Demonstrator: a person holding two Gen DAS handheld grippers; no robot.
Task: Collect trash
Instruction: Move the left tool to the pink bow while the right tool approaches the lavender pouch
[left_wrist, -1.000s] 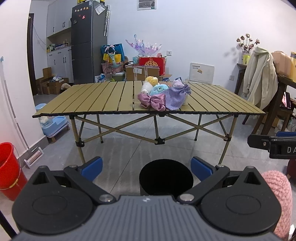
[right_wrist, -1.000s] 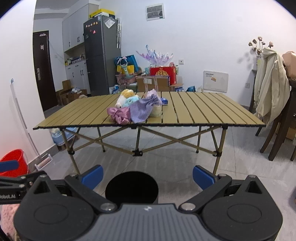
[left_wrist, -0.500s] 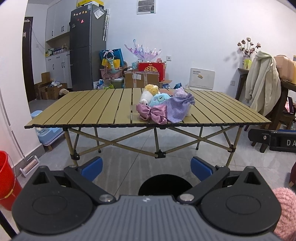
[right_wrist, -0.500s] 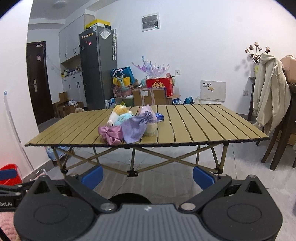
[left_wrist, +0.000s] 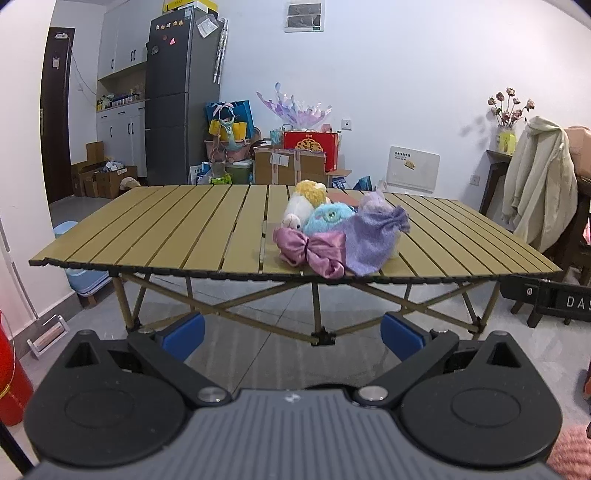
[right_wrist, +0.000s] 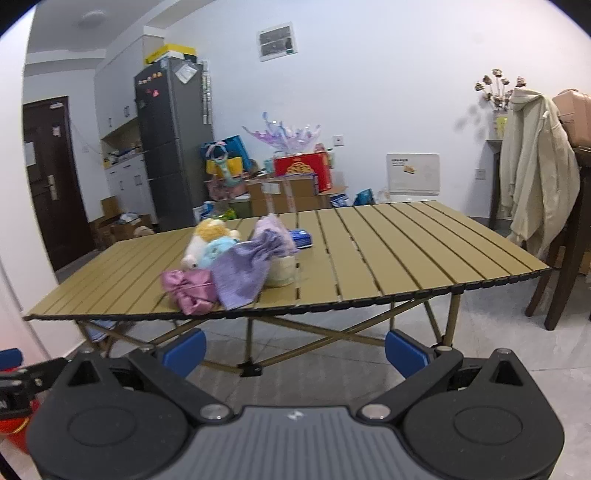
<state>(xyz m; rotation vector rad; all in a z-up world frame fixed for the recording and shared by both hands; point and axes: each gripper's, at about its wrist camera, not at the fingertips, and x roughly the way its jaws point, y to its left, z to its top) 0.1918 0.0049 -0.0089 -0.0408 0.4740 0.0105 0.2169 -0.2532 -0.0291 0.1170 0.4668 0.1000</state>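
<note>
Left gripper (left_wrist: 291, 334) and right gripper (right_wrist: 294, 345) hovering before the desk (left_wrist: 177, 229), fingers spread wide, gripping nothing, plush pile (left_wrist: 332, 229) sitting on the desk's near edge.

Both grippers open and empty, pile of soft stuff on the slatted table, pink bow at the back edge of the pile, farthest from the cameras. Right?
Not quite. The pink bow sits at the front of the pile, nearest the cameras, by the slatted table's near edge; the left wrist view shows it. The left gripper and right gripper are open and empty.
</note>
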